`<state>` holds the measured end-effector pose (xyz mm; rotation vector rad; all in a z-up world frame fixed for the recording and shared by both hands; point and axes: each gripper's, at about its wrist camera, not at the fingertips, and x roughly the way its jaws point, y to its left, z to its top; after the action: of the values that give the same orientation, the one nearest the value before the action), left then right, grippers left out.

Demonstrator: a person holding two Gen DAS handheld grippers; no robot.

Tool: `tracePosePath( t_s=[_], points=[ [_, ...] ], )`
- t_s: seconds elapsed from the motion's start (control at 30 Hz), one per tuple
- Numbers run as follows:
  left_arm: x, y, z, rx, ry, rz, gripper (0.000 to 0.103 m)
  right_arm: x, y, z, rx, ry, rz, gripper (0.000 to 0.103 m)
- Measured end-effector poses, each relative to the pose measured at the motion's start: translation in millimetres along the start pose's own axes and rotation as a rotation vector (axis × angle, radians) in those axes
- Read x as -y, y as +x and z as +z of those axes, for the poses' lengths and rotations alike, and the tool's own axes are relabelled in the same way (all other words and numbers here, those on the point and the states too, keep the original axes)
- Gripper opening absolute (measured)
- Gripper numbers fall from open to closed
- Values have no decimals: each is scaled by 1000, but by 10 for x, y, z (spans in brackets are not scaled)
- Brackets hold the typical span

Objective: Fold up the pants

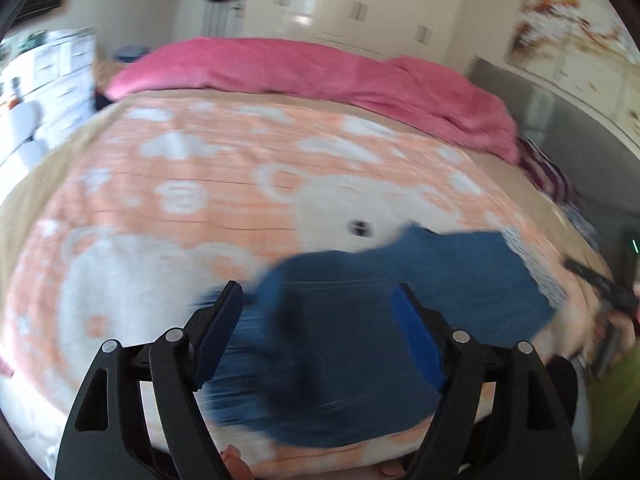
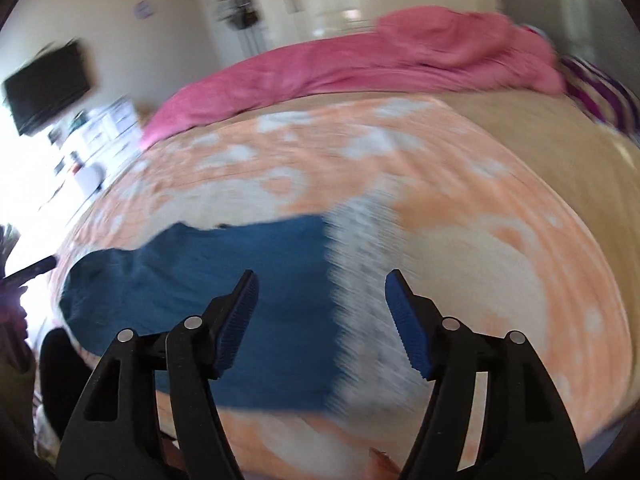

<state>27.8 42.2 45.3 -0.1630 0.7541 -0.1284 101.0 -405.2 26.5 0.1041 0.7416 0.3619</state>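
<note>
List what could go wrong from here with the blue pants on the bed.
1. Both tools, left tool and right tool, stand open with nothing gripped, so the blue pants lie loose and the fold may slacken.
2. The pants' far edge looks uneven and rumpled; another fold over it may come out crooked.
3. The orange blanket beneath is soft; a low grab might pinch it along with the pants.

The left gripper is seen with its jaws spread wide and nothing pressed between them. Blue pants are laid in a blurred heap on an orange bedspread, beyond which a pink blanket is bunched.
</note>
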Motion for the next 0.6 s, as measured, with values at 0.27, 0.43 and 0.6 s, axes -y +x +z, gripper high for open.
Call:
tracePosePath(
  t_s=[0.27,0.43,0.6],
  points=[
    [508,716,-228,-165,139,-14,76,-1284,1096,494,-200,-177,213,59],
    [356,799,-432,-215,148,-1,76,-1897,1603,404,-341,-264,263,58],
    [370,785,-480,-210,171,-5,77,-2057,2007,308,-414,-283,140,55]
  ],
)
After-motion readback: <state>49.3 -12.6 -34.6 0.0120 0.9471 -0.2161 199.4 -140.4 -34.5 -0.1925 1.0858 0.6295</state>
